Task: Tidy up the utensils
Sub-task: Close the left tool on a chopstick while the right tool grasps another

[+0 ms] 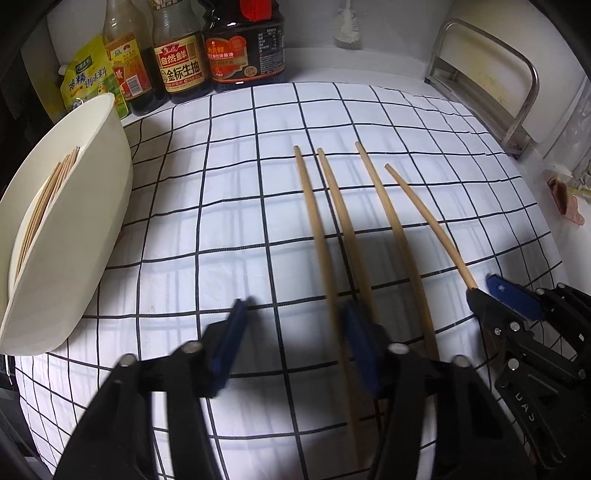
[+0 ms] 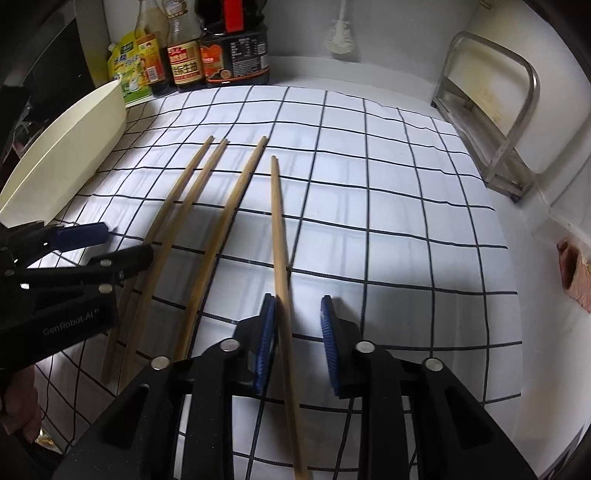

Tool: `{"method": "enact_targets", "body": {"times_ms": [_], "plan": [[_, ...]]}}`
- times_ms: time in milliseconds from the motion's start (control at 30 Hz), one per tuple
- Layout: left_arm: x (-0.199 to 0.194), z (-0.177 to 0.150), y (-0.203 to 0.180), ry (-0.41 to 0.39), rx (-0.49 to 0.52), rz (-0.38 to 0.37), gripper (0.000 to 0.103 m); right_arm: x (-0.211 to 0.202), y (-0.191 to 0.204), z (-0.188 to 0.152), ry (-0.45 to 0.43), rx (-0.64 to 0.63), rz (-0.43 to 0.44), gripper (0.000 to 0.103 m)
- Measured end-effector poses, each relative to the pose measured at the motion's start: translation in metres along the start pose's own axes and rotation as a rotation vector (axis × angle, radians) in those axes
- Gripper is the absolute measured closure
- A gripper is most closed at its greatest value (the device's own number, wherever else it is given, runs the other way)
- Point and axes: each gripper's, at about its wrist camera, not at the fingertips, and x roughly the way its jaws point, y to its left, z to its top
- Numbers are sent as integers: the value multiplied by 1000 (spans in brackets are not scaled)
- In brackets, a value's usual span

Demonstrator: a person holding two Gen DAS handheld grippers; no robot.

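Four wooden chopsticks lie side by side on a checked cloth (image 1: 221, 229). In the left wrist view my left gripper (image 1: 295, 305) is open and blurred. The leftmost chopstick (image 1: 314, 229) runs between its fingers, close beside the right pad. The same gripper shows at the left edge of the right wrist view, as my left gripper (image 2: 122, 245). My right gripper (image 2: 297, 301) is open around the rightmost chopstick (image 2: 279, 229), which touches the left pad and stands clear of the right one. A white container (image 1: 92, 206) at the left holds several chopsticks (image 1: 48, 199).
Sauce bottles (image 1: 181, 59) and a yellow pouch (image 1: 88, 77) stand along the back wall. A metal rack (image 1: 491, 85) stands at the right. A white brush (image 1: 347, 26) hangs on the wall. A hand (image 2: 18, 406) shows at the lower left.
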Motion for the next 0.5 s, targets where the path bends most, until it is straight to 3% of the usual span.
{"method": "enact_targets", "body": {"times_ms": [100,133,333,500], "plan": [[-1,1,-2,3,10,-10,91,0,4,1,1,-6,15,95],[-1,1,-2,7,11,-14,96,0,3,1,1,1,17,96],[-4,1,3,23,4,-36,96,-3,0,2,6,50,56,97],[-22,9,11,-18,-4,-47,96,-18,1,8,-12,96,70,97]]}}
